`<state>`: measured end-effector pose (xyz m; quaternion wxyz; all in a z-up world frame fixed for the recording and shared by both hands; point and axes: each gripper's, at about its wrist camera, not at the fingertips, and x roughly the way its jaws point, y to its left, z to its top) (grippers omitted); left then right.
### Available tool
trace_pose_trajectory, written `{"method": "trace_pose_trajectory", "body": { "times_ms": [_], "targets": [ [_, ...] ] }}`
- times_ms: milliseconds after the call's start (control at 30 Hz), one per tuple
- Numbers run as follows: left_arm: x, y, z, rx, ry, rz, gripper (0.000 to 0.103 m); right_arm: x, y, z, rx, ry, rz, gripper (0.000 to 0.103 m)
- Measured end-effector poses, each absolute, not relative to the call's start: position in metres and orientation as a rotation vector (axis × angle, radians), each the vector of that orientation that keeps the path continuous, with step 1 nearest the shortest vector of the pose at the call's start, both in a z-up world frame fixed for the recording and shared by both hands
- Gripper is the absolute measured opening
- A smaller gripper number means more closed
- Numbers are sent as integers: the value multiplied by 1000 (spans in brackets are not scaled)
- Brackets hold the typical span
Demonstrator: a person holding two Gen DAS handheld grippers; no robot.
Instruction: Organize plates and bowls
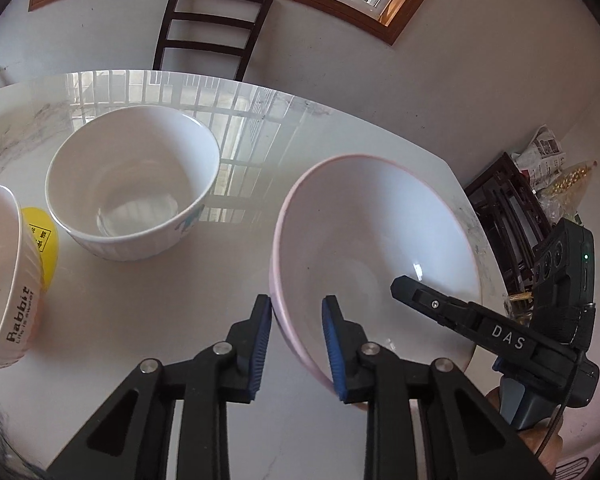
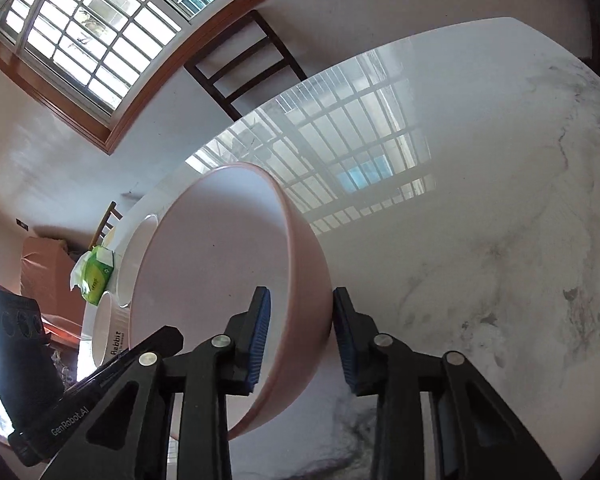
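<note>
Left gripper (image 1: 296, 344): black arms, blue pads, jaws parted and straddling the near rim of the pink bowl (image 1: 376, 248), one pad outside the wall, one inside. Whether the pads press the rim cannot be told from the left wrist view.

Right gripper (image 2: 300, 340): same build, jaws also straddling the pink bowl's (image 2: 220, 280) rim from its other side. The outer pad touches the bowl's outside wall; the inner pad stands just off the inner surface, so a firm grip cannot be confirmed. It shows in the left wrist view as a black finger (image 1: 428, 300) marked "DAS", reaching over the pink bowl's right edge.

Pink bowl: wide, shallow, pale inside with a pink rim, empty. It is tilted (seen so in both views), at the table's (image 1: 160, 300) right edge.

Rabbit bowl (image 1: 4, 280): white, ribbed, lettered "Rabbit", well left of the pink bowl, partly cut off by the frame.

Yellow item (image 1: 44, 240): round, with printed characters, behind the Rabbit bowl and touching or just beside it; what it is cannot be told.

White bowl (image 1: 134, 182): deep, ribbed below, empty, upright, left of and beyond the pink bowl, apart from it.

Table: glossy white marble, reflecting window bars.

Chair (image 1: 212, 28): dark wood, beyond the pink bowl at the table's far edge.

Window (image 2: 84, 36): barred, wood-framed, farthest back.
</note>
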<state>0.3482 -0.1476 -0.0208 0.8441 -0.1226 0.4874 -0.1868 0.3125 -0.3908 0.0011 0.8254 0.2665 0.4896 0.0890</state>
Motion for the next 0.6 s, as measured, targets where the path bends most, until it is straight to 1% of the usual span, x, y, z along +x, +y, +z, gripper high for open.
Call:
{"method": "trace_pose_trajectory", "body": {
  "times_ms": [67,100,167,300,600],
  "targets": [
    [346,-144,-21,-246,1035,-375,16,310,-388,1,553,1046,193,21],
    [343,-141,-21,-249,1040,-381,14,307,-387,2,550,1048,199,18],
    [335,-135,-20,-263,1051,-382,14,303,-388,2,577,1064,212,18],
    [299,-126,-6,-224,1017,-359,14,286,-381,2,605,1099,245,17],
    [179,-84,16,-175,1014,-349,15,199,-340,27,548,1169,369,18]
  ]
}}
